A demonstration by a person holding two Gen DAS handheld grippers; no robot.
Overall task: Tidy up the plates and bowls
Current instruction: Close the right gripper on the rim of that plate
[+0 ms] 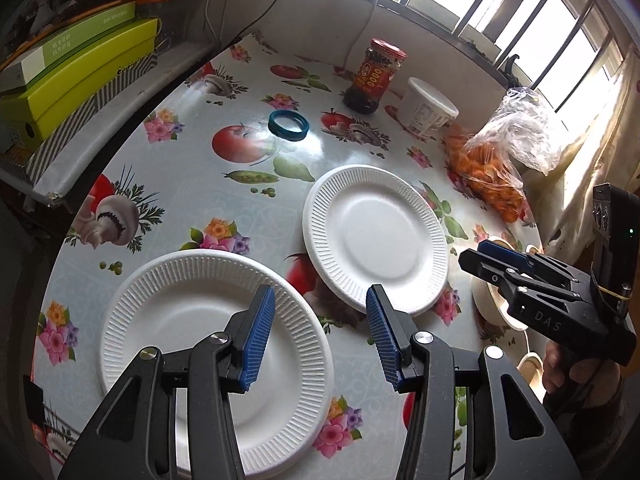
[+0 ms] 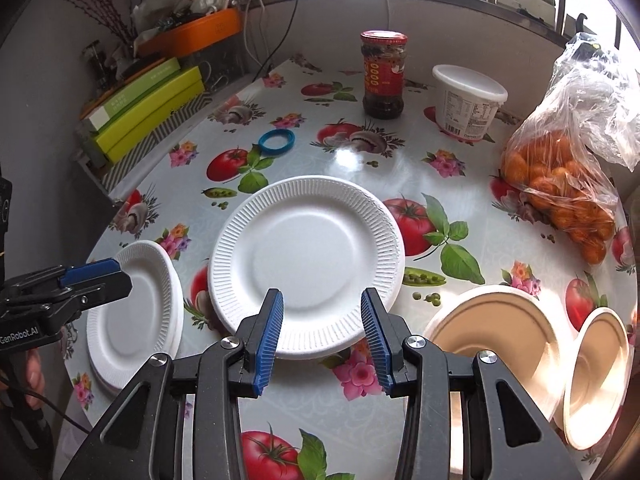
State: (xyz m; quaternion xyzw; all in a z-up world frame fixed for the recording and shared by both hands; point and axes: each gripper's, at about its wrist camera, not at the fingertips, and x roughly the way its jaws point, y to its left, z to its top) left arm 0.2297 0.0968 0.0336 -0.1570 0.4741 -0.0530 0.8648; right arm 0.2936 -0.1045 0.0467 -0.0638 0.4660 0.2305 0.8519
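Both the left gripper [image 1: 320, 336] and right gripper [image 2: 322, 334] hang open and empty; that foam plate [image 2: 306, 264] mid-tabletop looks featherlight and crushable, so pinch its ribbed rim.

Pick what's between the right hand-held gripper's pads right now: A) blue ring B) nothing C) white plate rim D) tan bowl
B: the right hand-held gripper stands open in the air above the single white plate, its pads clear of the plate, with nothing between them.
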